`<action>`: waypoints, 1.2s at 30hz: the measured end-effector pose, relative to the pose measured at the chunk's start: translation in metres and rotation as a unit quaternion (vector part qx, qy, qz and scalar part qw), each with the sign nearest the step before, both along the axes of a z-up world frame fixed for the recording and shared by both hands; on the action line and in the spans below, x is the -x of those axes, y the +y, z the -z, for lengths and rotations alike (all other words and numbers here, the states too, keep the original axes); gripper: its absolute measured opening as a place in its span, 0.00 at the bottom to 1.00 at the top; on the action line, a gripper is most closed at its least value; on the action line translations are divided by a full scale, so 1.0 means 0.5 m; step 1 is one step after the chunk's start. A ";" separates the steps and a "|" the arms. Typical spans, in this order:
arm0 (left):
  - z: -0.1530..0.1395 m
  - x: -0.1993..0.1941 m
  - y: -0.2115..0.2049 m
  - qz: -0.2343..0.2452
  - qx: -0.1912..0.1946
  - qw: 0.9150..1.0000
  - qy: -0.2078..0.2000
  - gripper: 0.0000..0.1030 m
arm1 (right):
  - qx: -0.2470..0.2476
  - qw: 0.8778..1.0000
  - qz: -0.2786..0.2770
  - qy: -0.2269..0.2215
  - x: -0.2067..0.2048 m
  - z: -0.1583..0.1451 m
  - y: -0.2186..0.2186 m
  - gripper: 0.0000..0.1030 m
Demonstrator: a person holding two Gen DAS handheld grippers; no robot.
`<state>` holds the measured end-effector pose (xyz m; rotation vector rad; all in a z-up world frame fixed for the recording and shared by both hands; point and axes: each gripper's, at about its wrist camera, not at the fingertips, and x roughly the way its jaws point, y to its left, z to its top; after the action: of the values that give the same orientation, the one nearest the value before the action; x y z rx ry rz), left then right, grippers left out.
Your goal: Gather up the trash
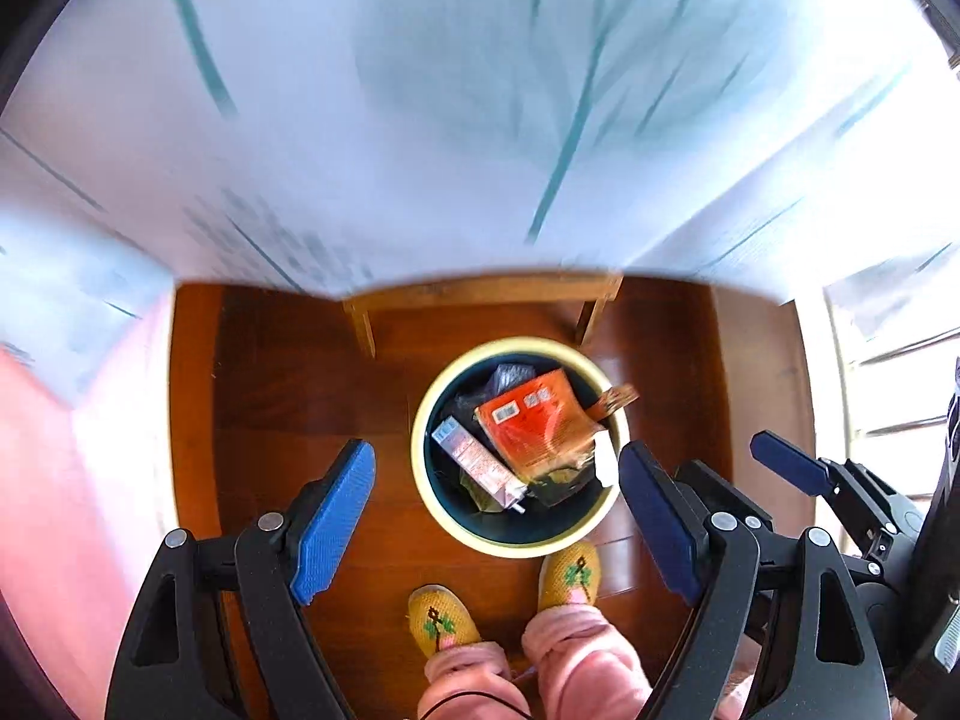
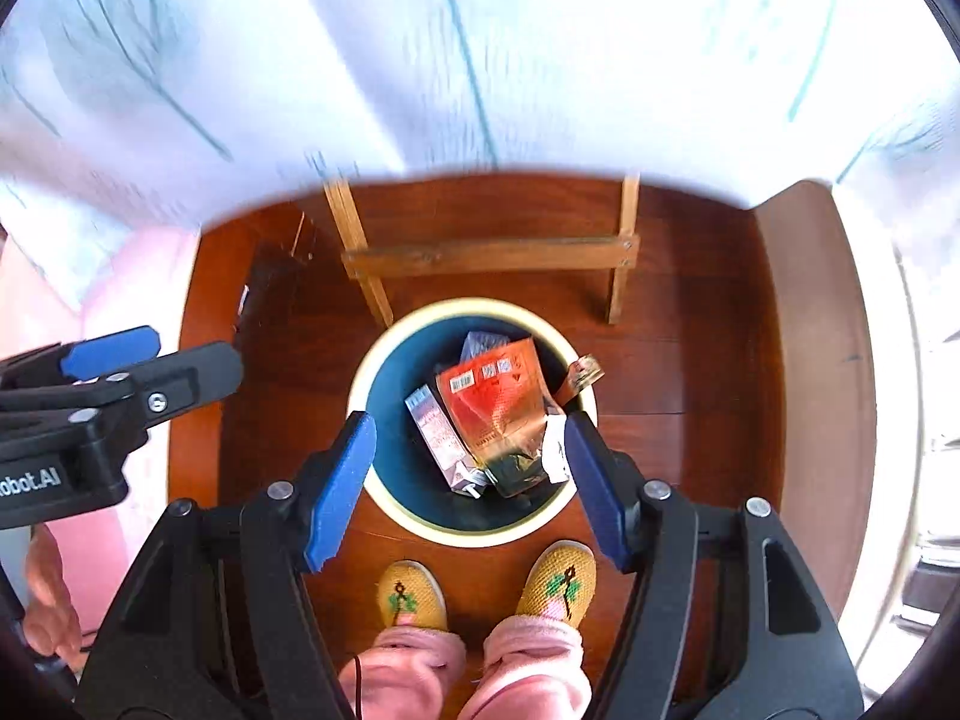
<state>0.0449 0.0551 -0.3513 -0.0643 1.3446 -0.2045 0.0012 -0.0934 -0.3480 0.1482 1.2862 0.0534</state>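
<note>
Both grippers are seen pointing steeply down at the floor with nothing held. The left gripper (image 1: 501, 504) has its blue pads spread wide, and the right gripper (image 2: 468, 480) has its pads apart at a narrower gap; no item is touched by either pair.

The collected trash is found inside a round bin (image 1: 432, 420) with a cream rim and a dark blue interior, standing on the floor. An orange-red packet (image 1: 534, 426) lies on top, printed with a barcode and small white label squares whose text cannot be read. A slim white drink carton (image 1: 477, 468) with pink and blue print lies against its left side; its lettering is too blurred to be made out. A dark wrapper (image 1: 510, 375) is noted behind the packet, a brown wrapper (image 1: 618, 399) hangs over the rim at the right, and a white scrap (image 1: 606, 462) rests by the right inner wall.

Two feet in yellow knitted slippers (image 1: 444, 621) with a flower motif, below pink trouser cuffs, are placed just beside the bin's near edge. The floor (image 1: 288, 372) is of dark reddish wood. Beyond the bin, the wooden legs and crossbar of a table (image 2: 489, 255) are seen, covered by a pale cloth (image 1: 480, 120) with teal lines, heavily blurred. In the right wrist view, the partial marking "obot.AI" is read on the left gripper's body.
</note>
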 end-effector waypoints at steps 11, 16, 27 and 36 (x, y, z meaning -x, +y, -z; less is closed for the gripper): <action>-0.315 0.017 0.007 -0.028 -0.028 0.998 -0.047 0.82 | -0.027 0.998 0.050 -0.024 -0.025 -0.320 -0.004 0.61; -0.439 0.030 0.005 -0.038 -0.034 0.997 -0.065 0.82 | -0.034 0.997 0.055 -0.037 -0.034 -0.446 -0.002 0.61; -0.664 0.038 -0.022 -0.043 -0.041 0.993 -0.106 0.82 | -0.031 0.995 0.037 -0.093 -0.029 -0.707 -0.008 0.61; -0.782 0.031 -0.065 -0.043 -0.051 0.987 -0.148 0.82 | -0.031 0.990 0.027 -0.136 -0.025 -0.838 -0.035 0.61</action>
<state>0.0296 0.0226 0.0396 -0.0060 1.0520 -0.0681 0.0138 -0.1107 0.0709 0.2228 1.0071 0.0648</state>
